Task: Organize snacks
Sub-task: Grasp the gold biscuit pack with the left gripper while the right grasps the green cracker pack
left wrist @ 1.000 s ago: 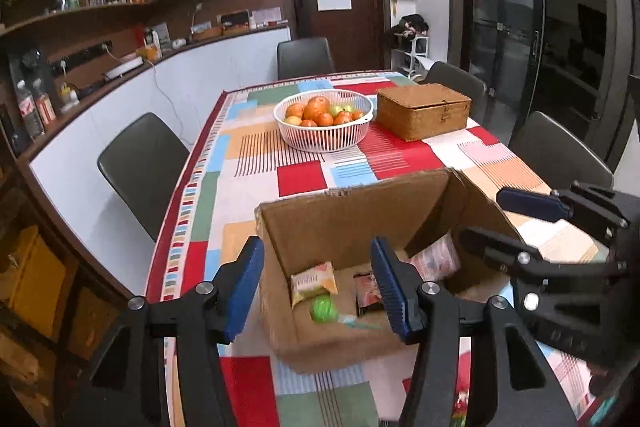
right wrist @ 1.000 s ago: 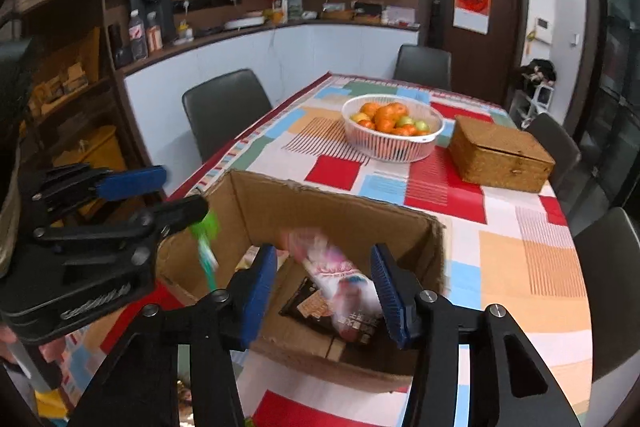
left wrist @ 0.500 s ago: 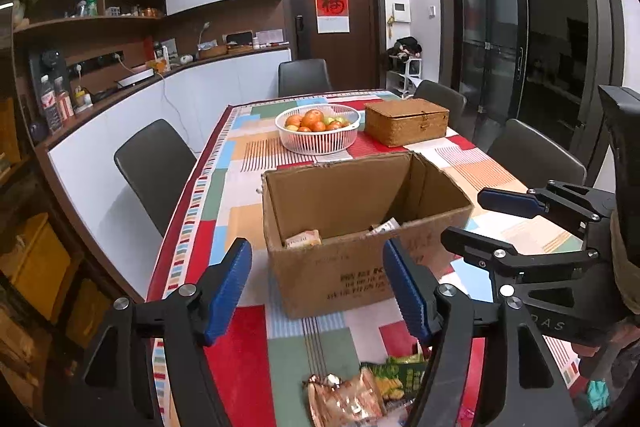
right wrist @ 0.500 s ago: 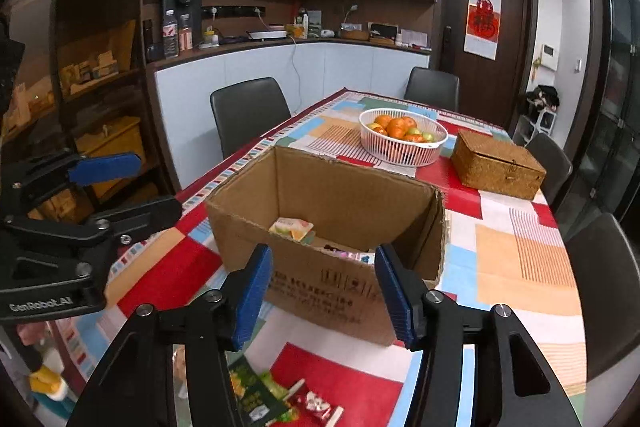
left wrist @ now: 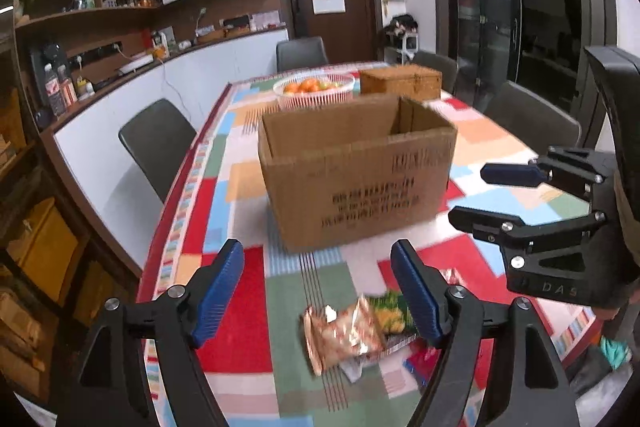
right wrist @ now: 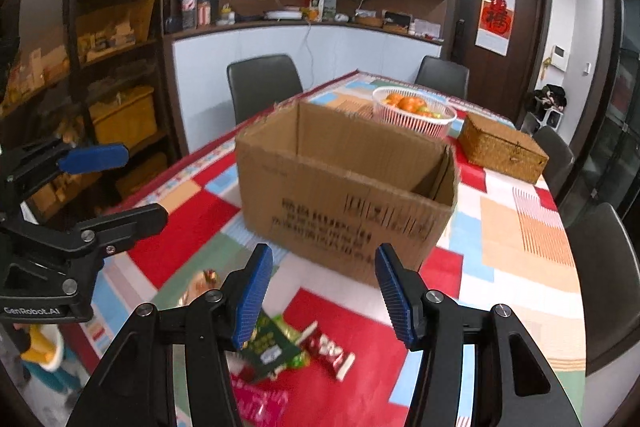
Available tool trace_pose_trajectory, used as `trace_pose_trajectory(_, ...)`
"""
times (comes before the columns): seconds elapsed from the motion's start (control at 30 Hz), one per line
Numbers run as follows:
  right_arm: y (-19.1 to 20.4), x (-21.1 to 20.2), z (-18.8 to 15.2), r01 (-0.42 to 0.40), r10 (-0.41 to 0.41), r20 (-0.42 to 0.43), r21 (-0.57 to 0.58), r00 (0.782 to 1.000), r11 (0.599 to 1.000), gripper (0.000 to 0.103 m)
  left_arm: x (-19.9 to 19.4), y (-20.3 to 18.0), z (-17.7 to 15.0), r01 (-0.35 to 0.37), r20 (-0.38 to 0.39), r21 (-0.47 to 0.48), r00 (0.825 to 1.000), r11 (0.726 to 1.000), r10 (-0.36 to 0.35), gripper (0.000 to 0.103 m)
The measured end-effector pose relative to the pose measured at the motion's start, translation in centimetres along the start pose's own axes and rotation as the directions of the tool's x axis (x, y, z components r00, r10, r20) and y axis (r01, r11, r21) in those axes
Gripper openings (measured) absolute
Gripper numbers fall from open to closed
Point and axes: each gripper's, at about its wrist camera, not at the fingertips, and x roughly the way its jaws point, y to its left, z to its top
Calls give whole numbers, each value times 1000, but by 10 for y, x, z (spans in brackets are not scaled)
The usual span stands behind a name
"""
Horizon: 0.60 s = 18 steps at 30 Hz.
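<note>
1. You face a brown cardboard box (left wrist: 356, 183) printed with dark lettering.
2. Your tablecloth (left wrist: 236, 303) is a patchwork of red, green, blue, orange and white blocks.
3. Your gripper pads (right wrist: 252, 297) are blue.
4. Orange fruit fills the white basket (right wrist: 416, 117).

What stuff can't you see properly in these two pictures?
- Inside of the cardboard box: both views, hidden by its near wall.
- Print on the box: both views, blurred.
- Snack packets: right wrist view, partly behind a blue finger; names too small.
- Orange packet: left wrist view, blurred.
- Pink packet: cut off by the bottom edge.
</note>
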Motion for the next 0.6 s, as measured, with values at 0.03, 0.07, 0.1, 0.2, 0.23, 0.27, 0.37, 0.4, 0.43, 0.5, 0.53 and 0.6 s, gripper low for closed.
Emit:
trace_pose_trajectory(0.03, 2, 1, -4, -4, 4, -10, -7, 1000, 1000, 54, 3, 0, -7, 6, -21, -3, 1000, 1000, -6, 76)
trace_pose_trajectory(0.07, 5, 4, -8, -9, 8, -28, -20, 1000, 1000, 54, 5, -1, -11, 13, -35, -4, 999, 1000, -13, 76)
trace_pose_trajectory(0.1, 6, 7, -11, -12, 11, -41, -27, 999, 1000, 54, 9, -1, -16, 18, -51, -7, 999, 1000, -18, 76)
trace_pose_trajectory(0.2, 13, 18, -22, -42, 37, -97, -55, 995, 998, 54, 19, 0, -31, 44, -97, -22, 994, 999, -45, 76)
trace_pose_trajectory(0.23, 16, 22, -25, -56, 48, -117, -65, 992, 996, 54, 22, 0, -35, 54, -111, -29, 992, 998, -57, 76)
trace_pose_trajectory(0.27, 18, 24, -27, -65, 55, -134, -72, 989, 995, 54, 26, 0, -39, 68, -126, -35, 989, 997, -72, 76)
trace_pose_trajectory(0.37, 27, 34, -35, -98, 74, -187, -122, 980, 988, 54, 35, 0, -49, 97, -156, -42, 983, 994, -102, 77)
trace_pose_trajectory(0.4, 29, 37, -38, -103, 76, -200, -131, 977, 986, 54, 39, 1, -52, 104, -162, -42, 981, 994, -110, 77)
trace_pose_trajectory(0.43, 30, 40, -40, -111, 80, -214, -139, 974, 984, 54, 43, 1, -55, 114, -173, -45, 977, 992, -120, 77)
trace_pose_trajectory(0.5, 33, 46, -44, -129, 91, -242, -148, 966, 980, 54, 51, 4, -58, 124, -190, -59, 973, 990, -133, 77)
trace_pose_trajectory(0.53, 35, 51, -45, -138, 95, -257, -155, 962, 978, 54, 56, 6, -60, 137, -198, -72, 969, 988, -149, 77)
trace_pose_trajectory(0.6, 38, 59, -49, -153, 102, -284, -163, 953, 975, 54, 63, 10, -61, 140, -210, -90, 965, 986, -157, 77)
